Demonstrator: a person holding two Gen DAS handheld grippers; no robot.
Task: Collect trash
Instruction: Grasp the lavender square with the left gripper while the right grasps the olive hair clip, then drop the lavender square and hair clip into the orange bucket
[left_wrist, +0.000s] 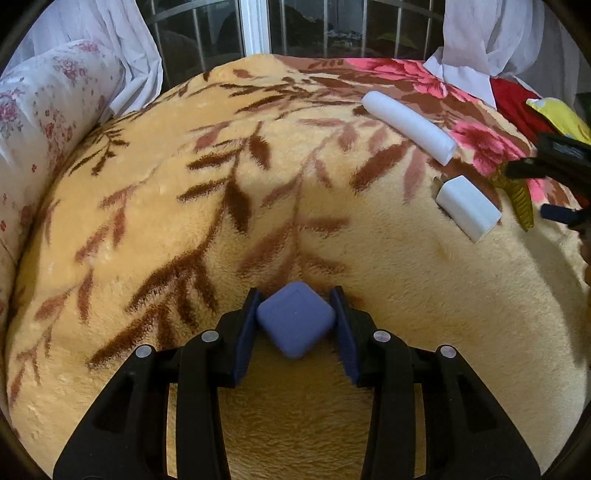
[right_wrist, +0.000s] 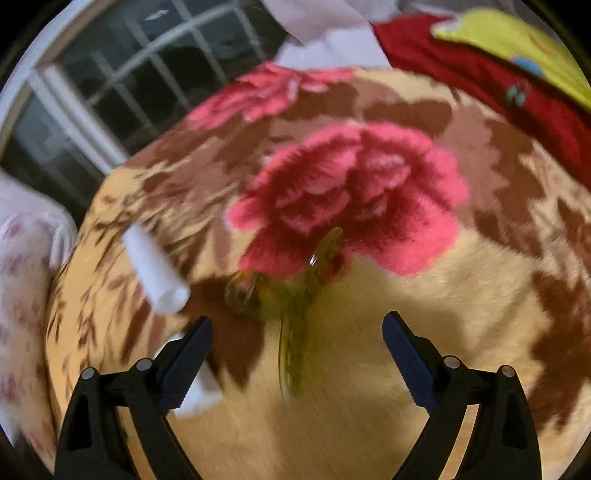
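Broadly, a plush floral blanket (left_wrist: 258, 221) carries the litter; two white foam pieces (left_wrist: 408, 125) lie toward its far right; the left gripper (left_wrist: 295, 325) is clenched on a small blue case (left_wrist: 295, 323); the right gripper (right_wrist: 297, 332), jaws spread and empty, hangs over a yellow-green wrapper (right_wrist: 291, 314); judging by this, pickup is underway, and next it must lower and close.

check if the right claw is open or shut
Open. The right claw has its two fingers spread wide over the blanket, with the yellow-green crumpled wrapper lying between them, untouched by either pad.
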